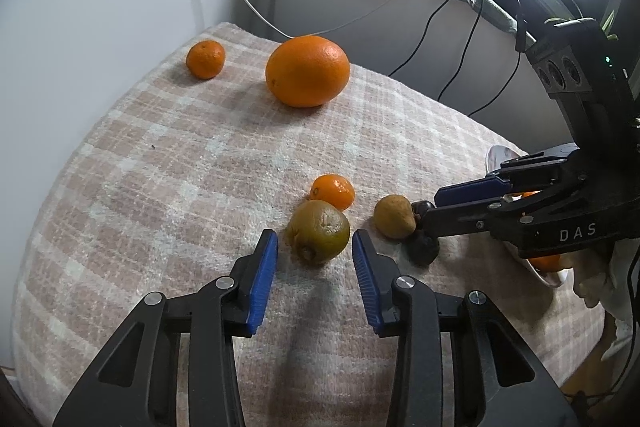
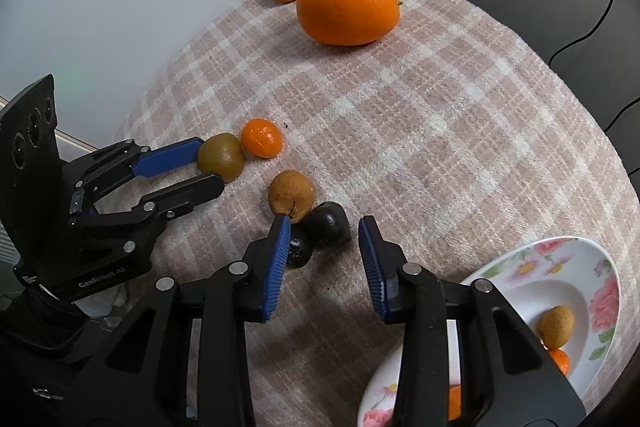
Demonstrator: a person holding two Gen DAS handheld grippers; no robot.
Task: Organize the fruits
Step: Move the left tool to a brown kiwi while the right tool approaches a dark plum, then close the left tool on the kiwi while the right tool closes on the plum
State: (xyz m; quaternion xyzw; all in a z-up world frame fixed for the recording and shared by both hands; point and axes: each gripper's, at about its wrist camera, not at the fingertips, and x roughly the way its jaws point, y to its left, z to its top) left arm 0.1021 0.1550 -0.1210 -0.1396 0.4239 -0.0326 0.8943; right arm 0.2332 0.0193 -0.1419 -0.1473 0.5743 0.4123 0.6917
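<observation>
Checked cloth [image 1: 160,187] covers the tabletop. Left gripper [image 1: 315,259] straddles the kiwi [image 1: 319,235], jaws partly open, pads not visibly touching. Right gripper [image 2: 325,247] stands partly open over two dark fruits [image 2: 327,225], holding nothing. Best to centre each fruit, close gently, then lift clear of neighbours toward the plate [image 2: 560,255]. One dark fruit is half hidden by a pad; the plate's contents are partly blocked.
</observation>
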